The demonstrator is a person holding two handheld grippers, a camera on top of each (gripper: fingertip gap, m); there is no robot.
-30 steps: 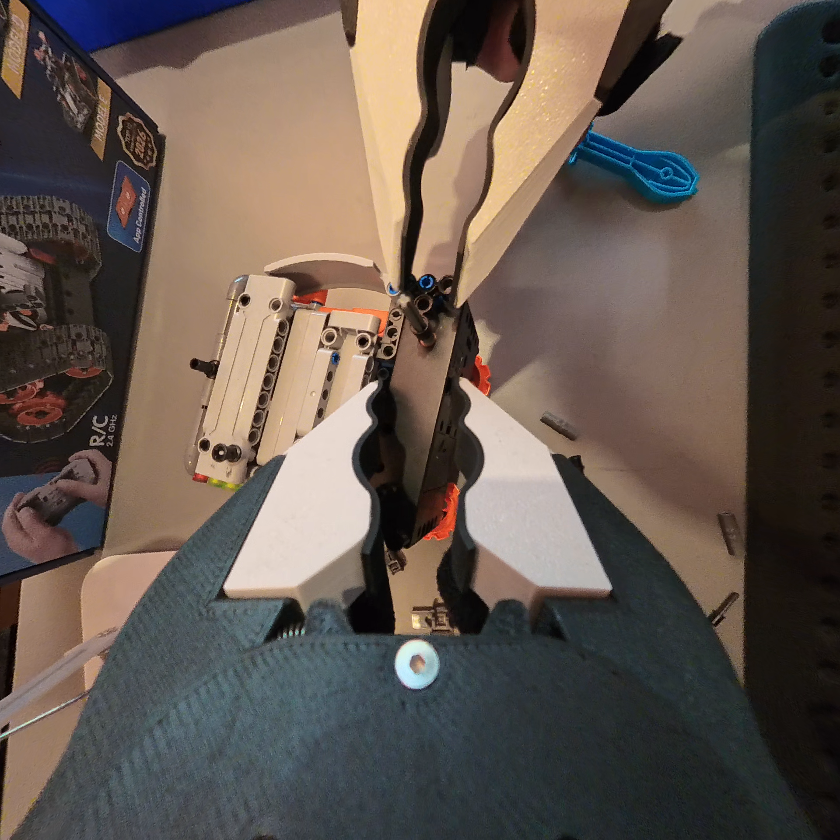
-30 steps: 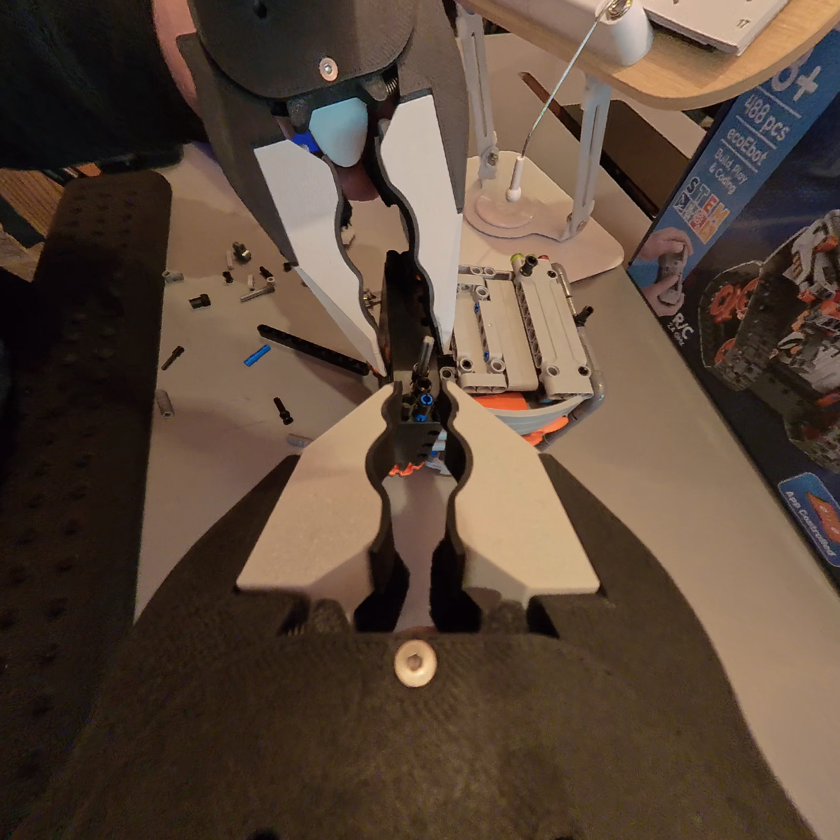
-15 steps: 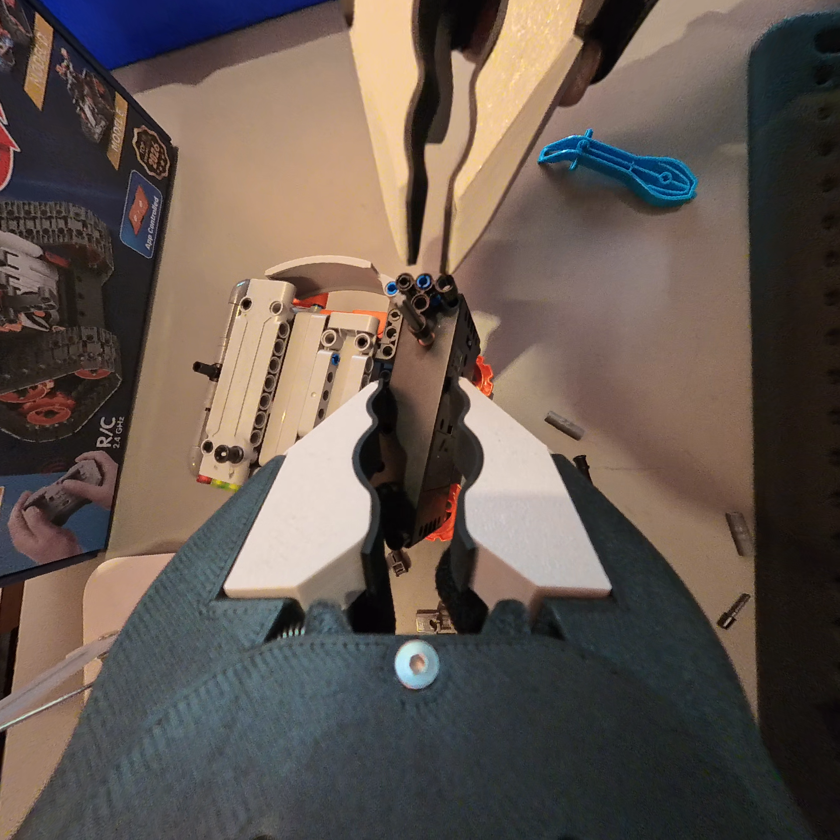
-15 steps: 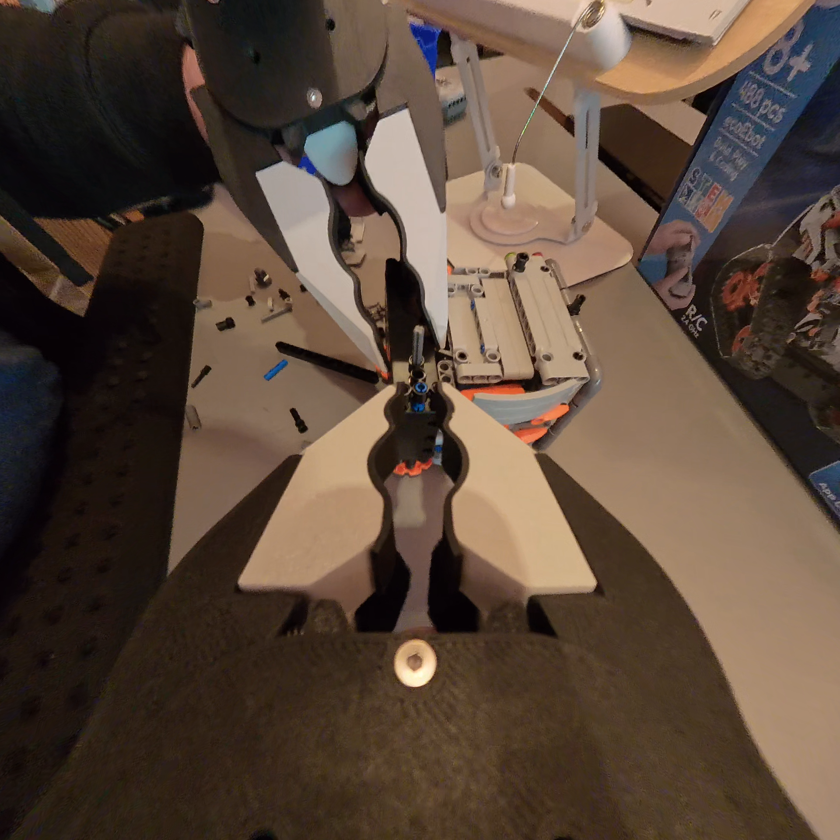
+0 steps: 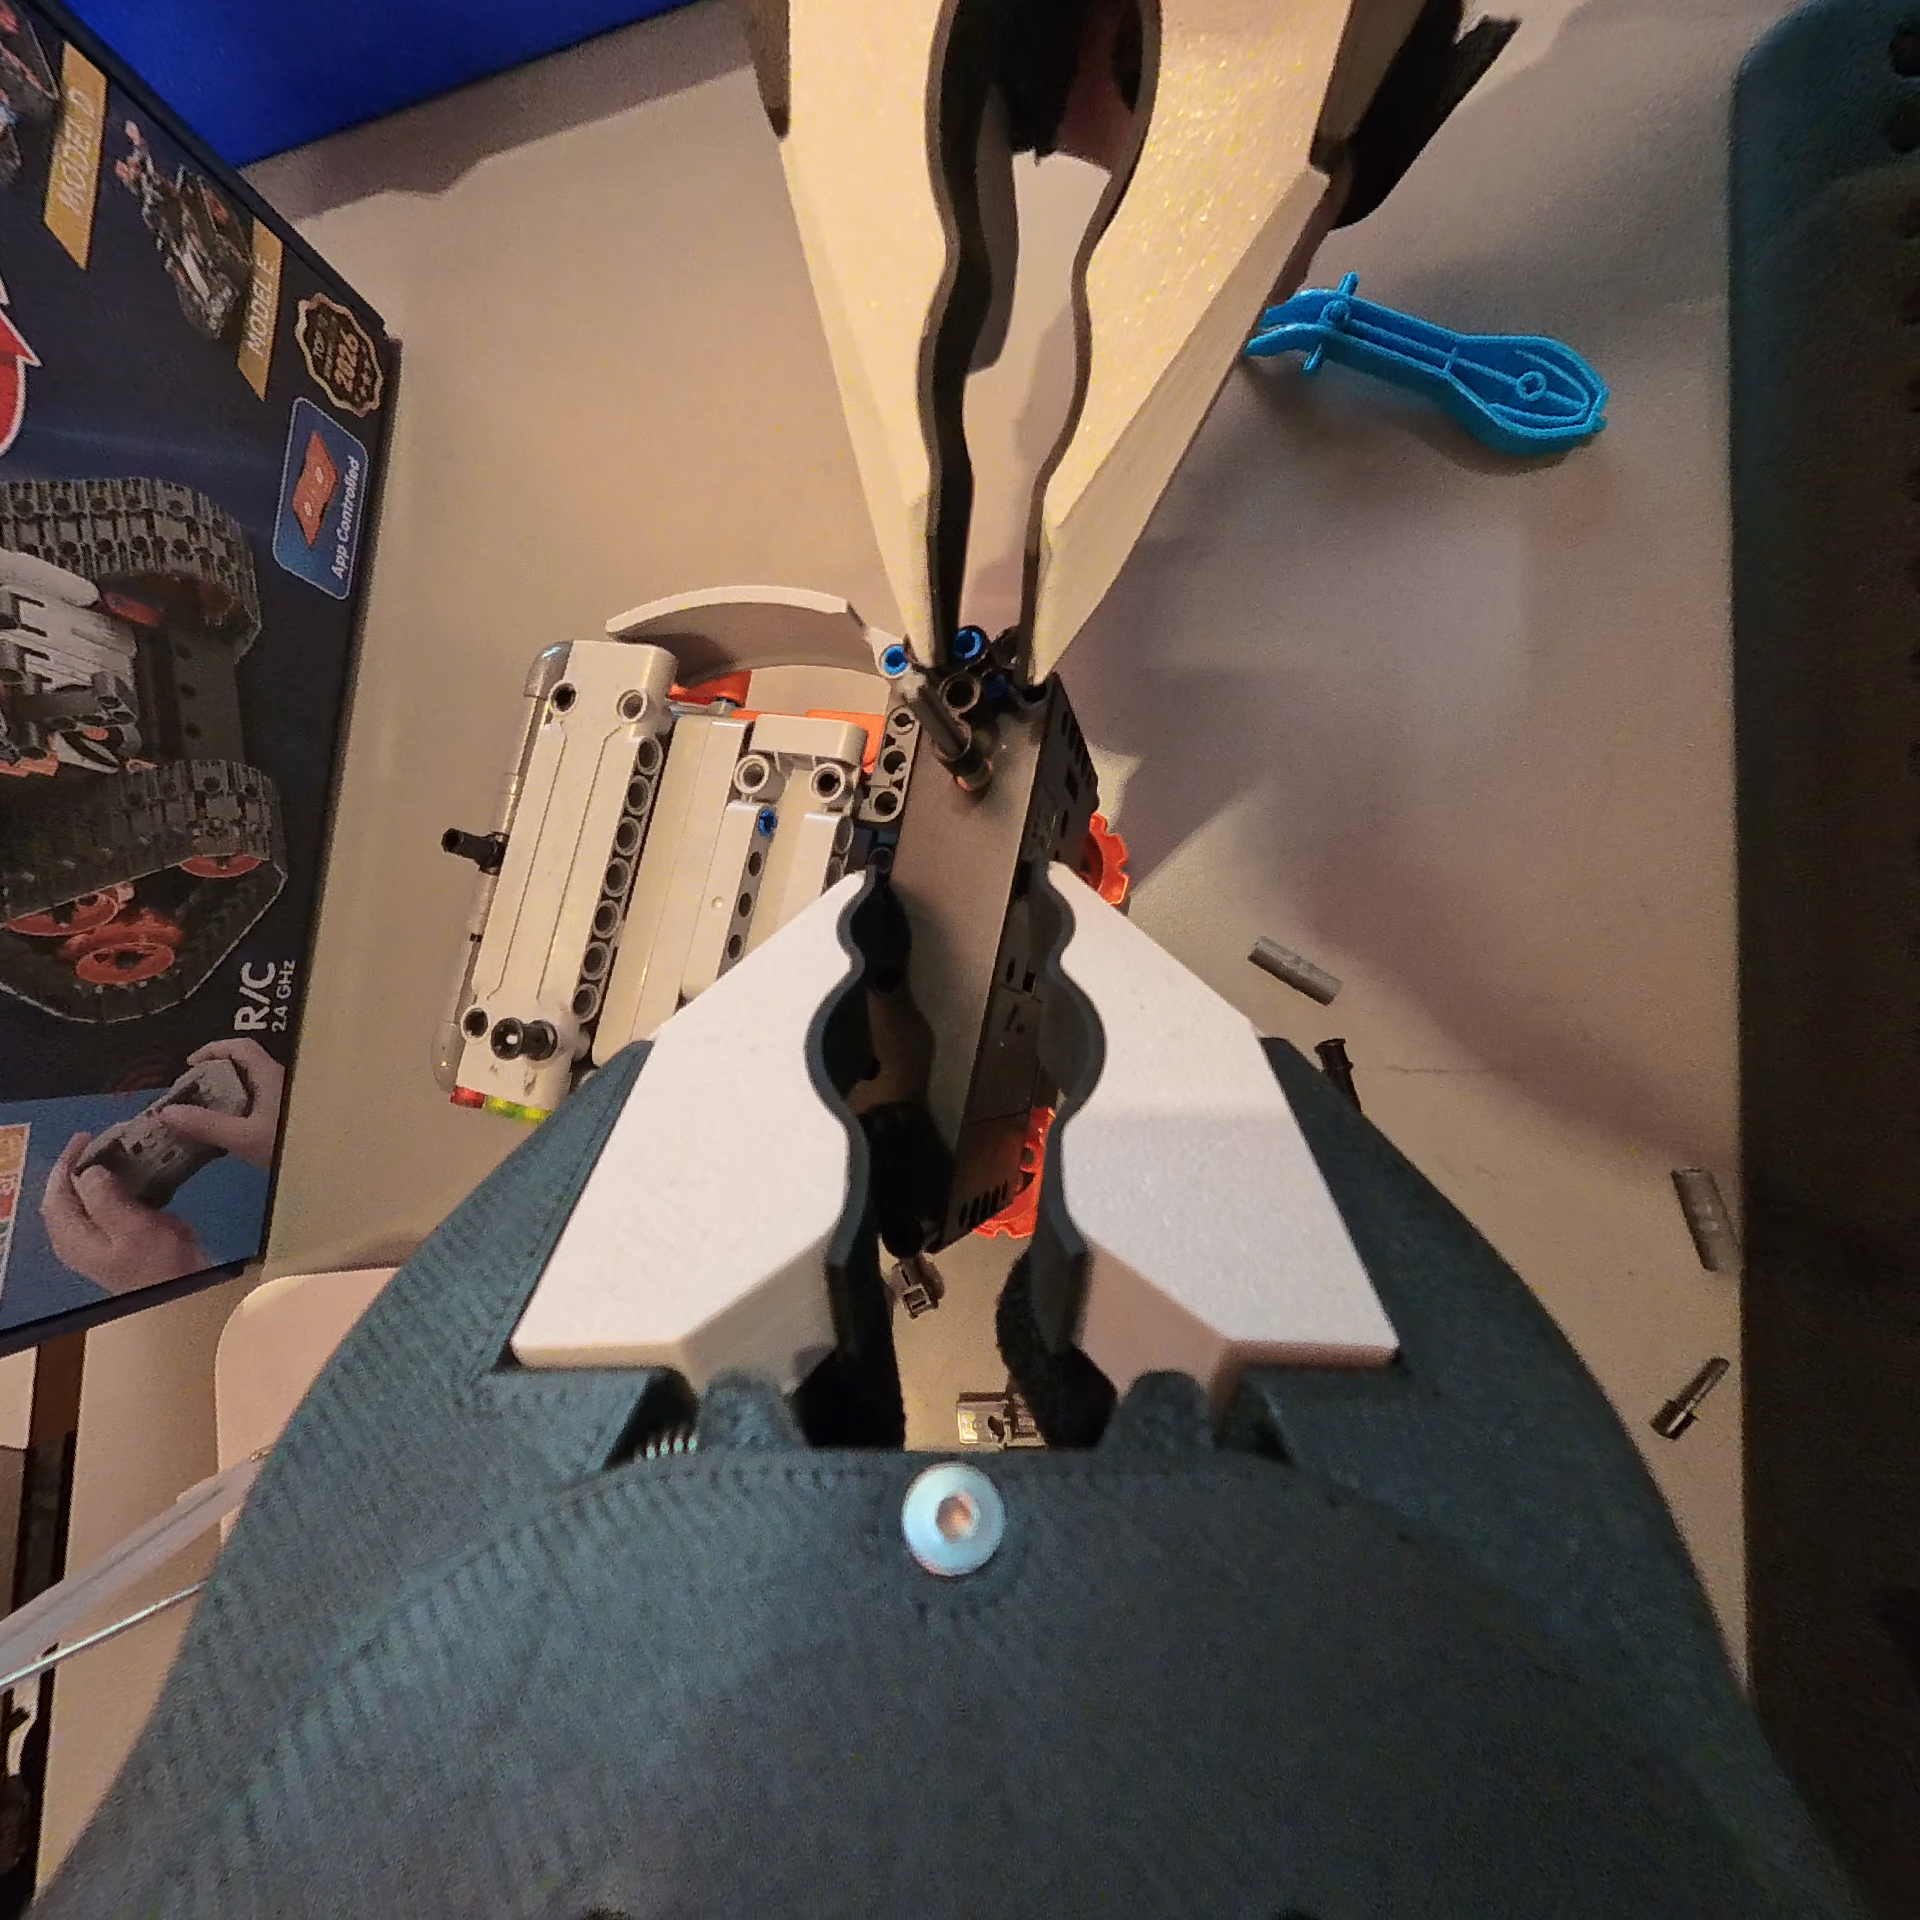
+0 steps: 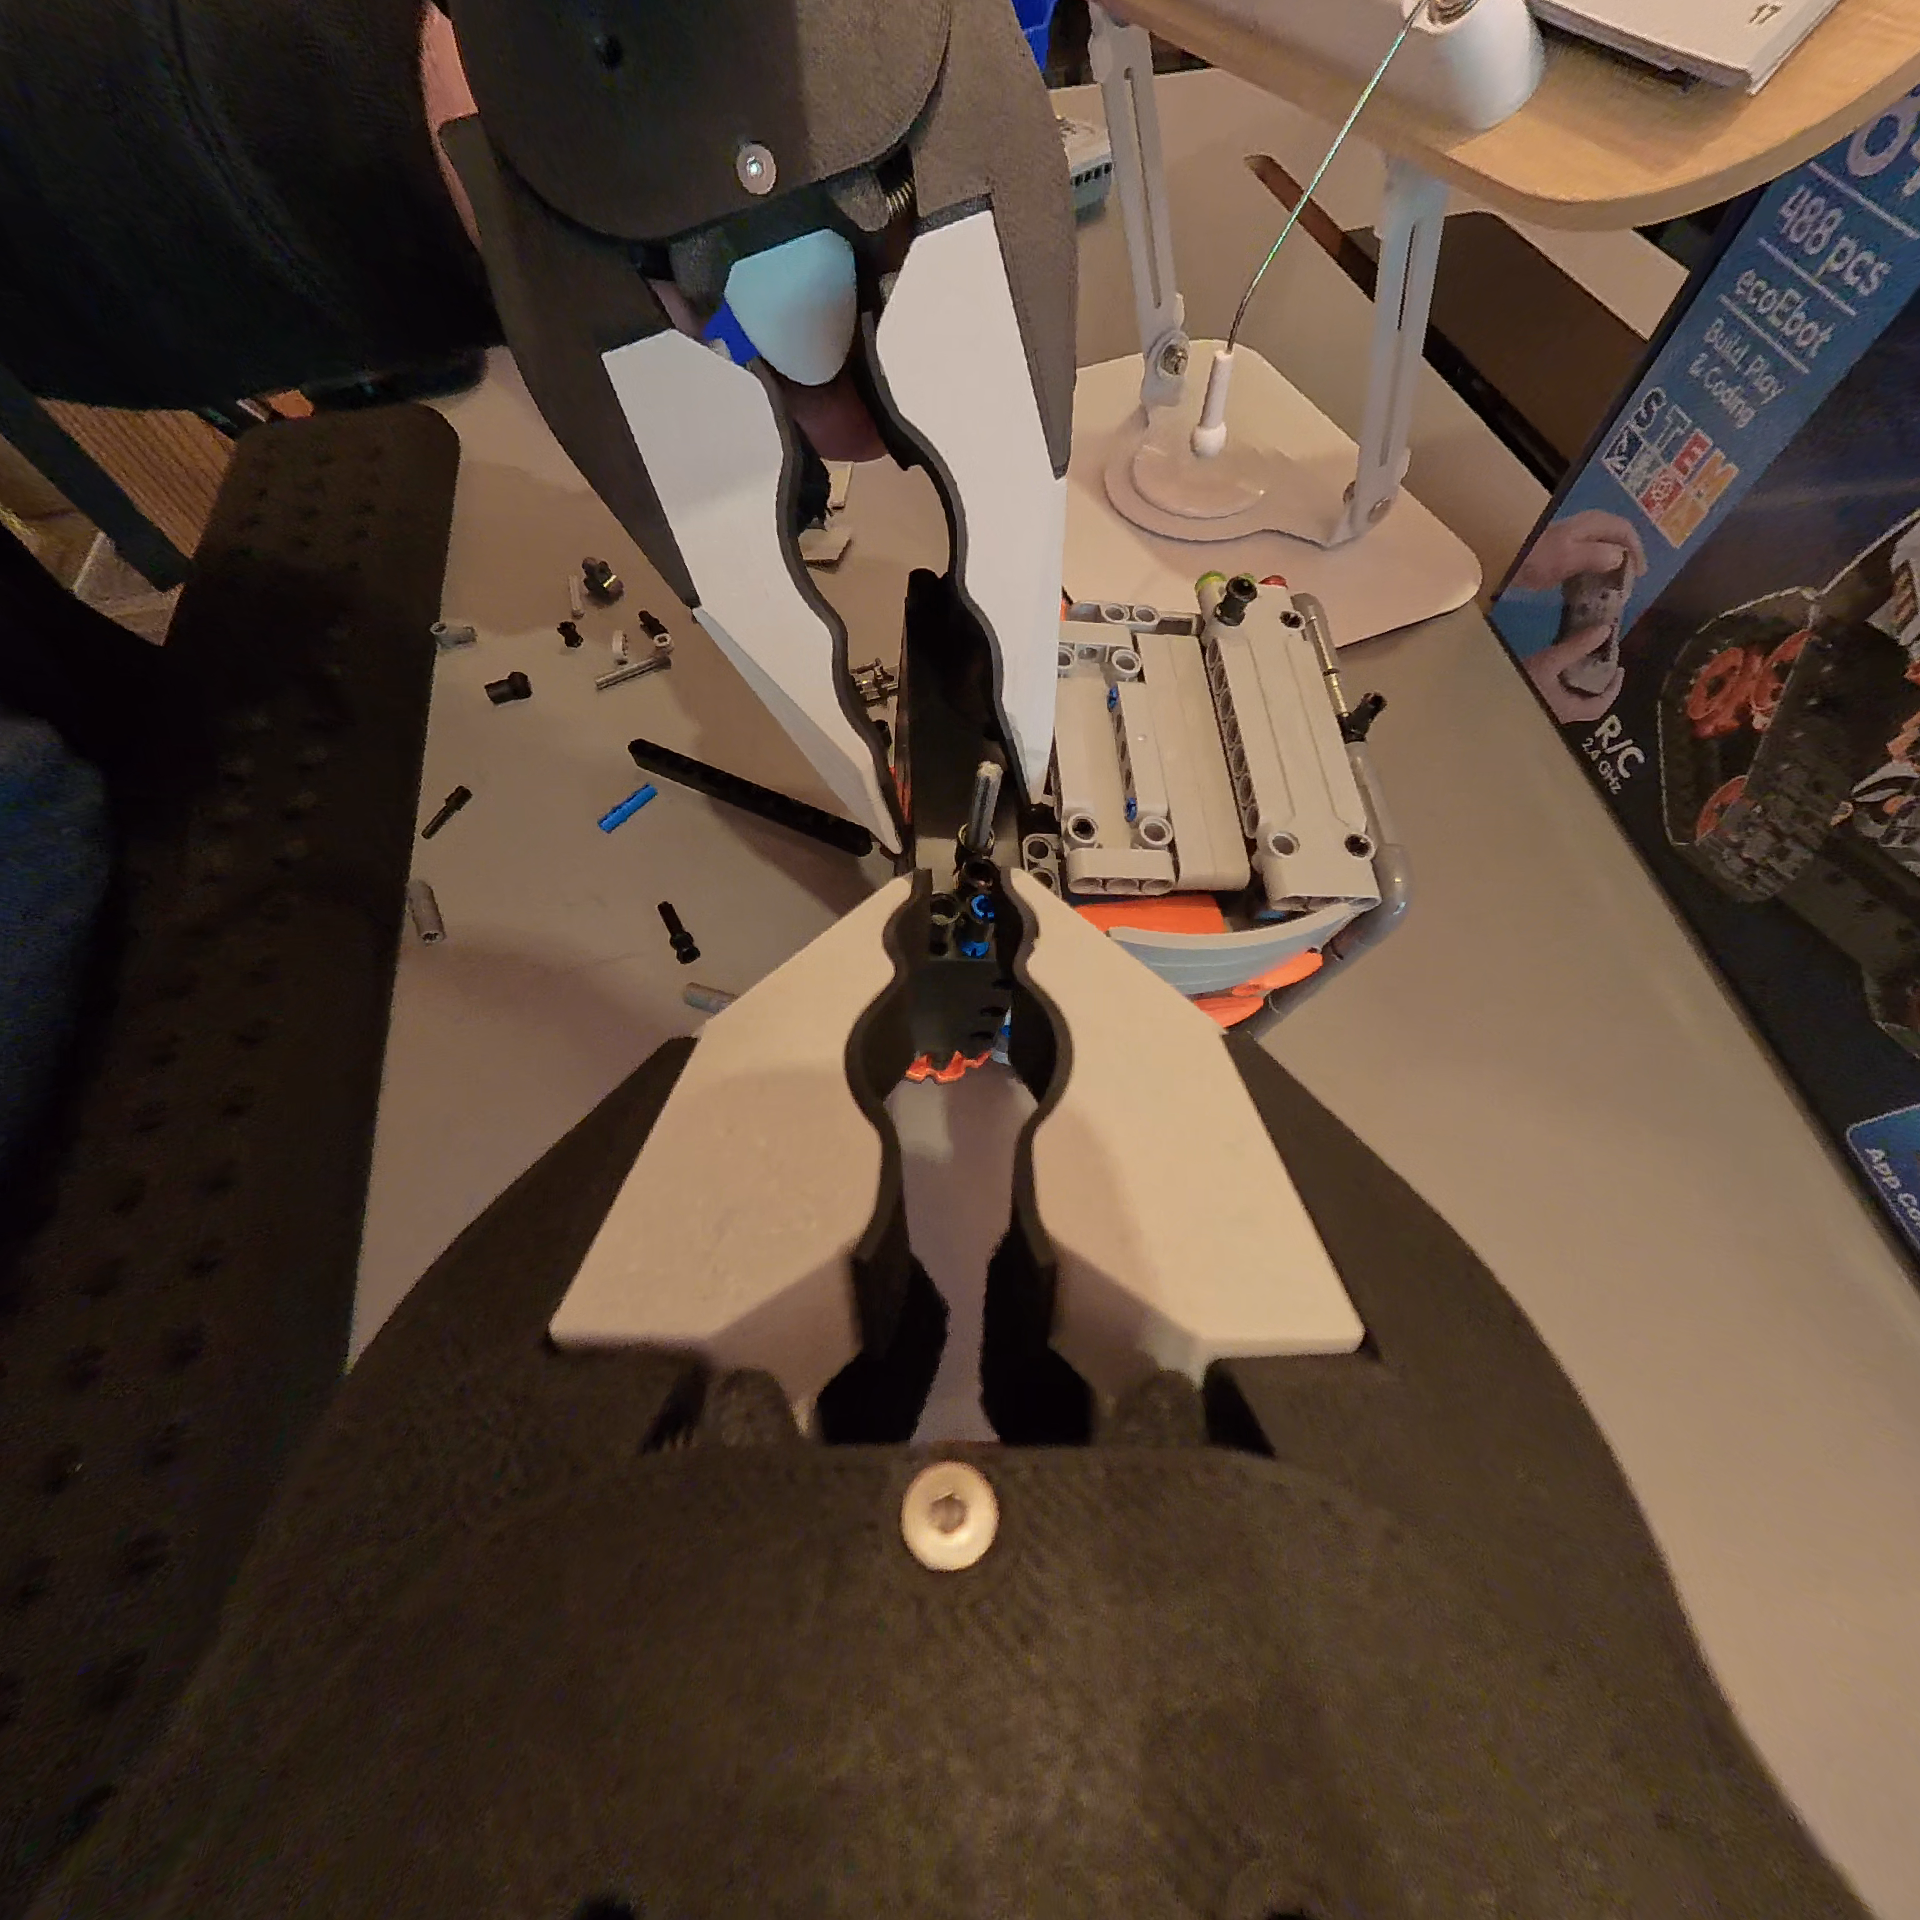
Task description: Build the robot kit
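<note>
A grey, black and orange building-brick vehicle model [image 5: 623,873] lies on the beige table. My left gripper [image 5: 956,883] is shut on the model's upright black side panel [image 5: 966,935], low on its length. My right gripper [image 6: 964,883] comes from the opposite side and is shut on the panel's far end, a black block with blue pins [image 6: 956,966]. A short dark axle [image 6: 982,795] sticks out of that end. The right gripper also shows in the left wrist view [image 5: 987,655], and the left gripper in the right wrist view [image 6: 966,821]. The model's grey body [image 6: 1205,769] lies beside both.
The toy's printed box [image 5: 156,727] stands beside the model. A blue plastic tool [image 5: 1455,374] lies farther off. A dark perforated mat [image 6: 260,935] borders the table. Several loose pins [image 6: 623,665] and a long black beam [image 6: 748,795] lie near it. A white stand base [image 6: 1247,499] is behind. The tips of both grippers are at nearly the same place.
My right gripper had drawn back off the panel's end half a second ago; now it is back, closed on that end. My left gripper kept its hold.
</note>
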